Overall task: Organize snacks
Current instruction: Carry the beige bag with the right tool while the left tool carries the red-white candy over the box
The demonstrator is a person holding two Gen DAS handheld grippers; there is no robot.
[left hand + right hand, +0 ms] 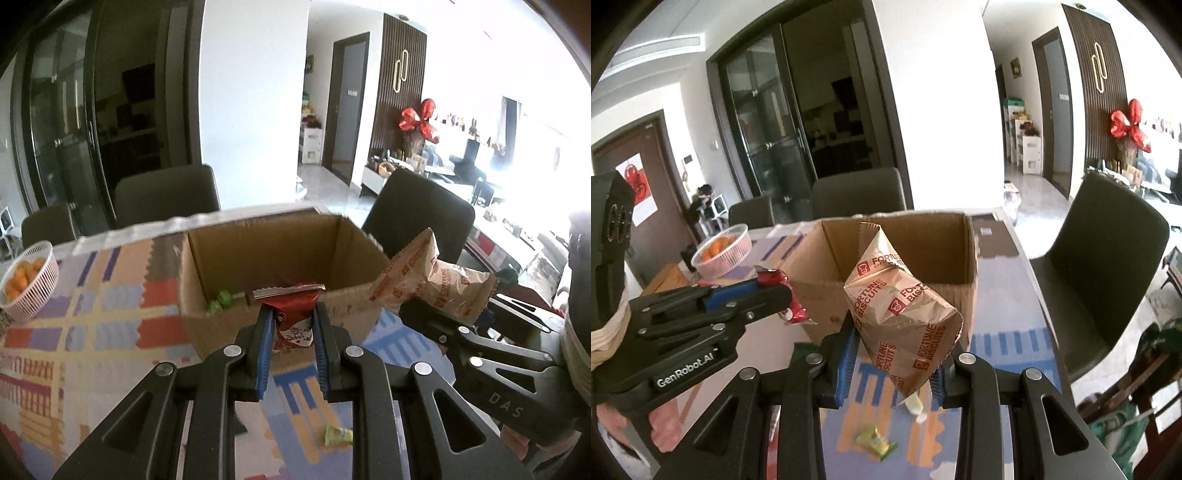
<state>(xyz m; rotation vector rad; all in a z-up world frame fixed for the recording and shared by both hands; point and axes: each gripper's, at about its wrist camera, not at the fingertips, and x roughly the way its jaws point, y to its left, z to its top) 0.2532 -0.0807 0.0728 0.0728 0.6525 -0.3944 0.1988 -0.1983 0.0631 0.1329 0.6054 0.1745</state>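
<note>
An open cardboard box [207, 284] stands on the patterned tablecloth; it also shows in the right wrist view [971, 258]. My left gripper [293, 332] is shut on a red snack packet [295, 317], held at the box's near rim. My right gripper [897, 354] is shut on a tan Fortune Biscuits bag [905, 317], held just in front of the box; the bag also shows in the left wrist view [428, 280]. A green item [221, 300] lies inside the box. A small green candy [338, 436] lies on the cloth below the grippers, as the right wrist view [877, 441] also shows.
A pink basket of oranges [27, 284] stands at the table's left. Dark chairs [166, 195] stand behind the table and another chair [1100, 273] at its right side. A small pale wrapper [916, 406] lies under the bag.
</note>
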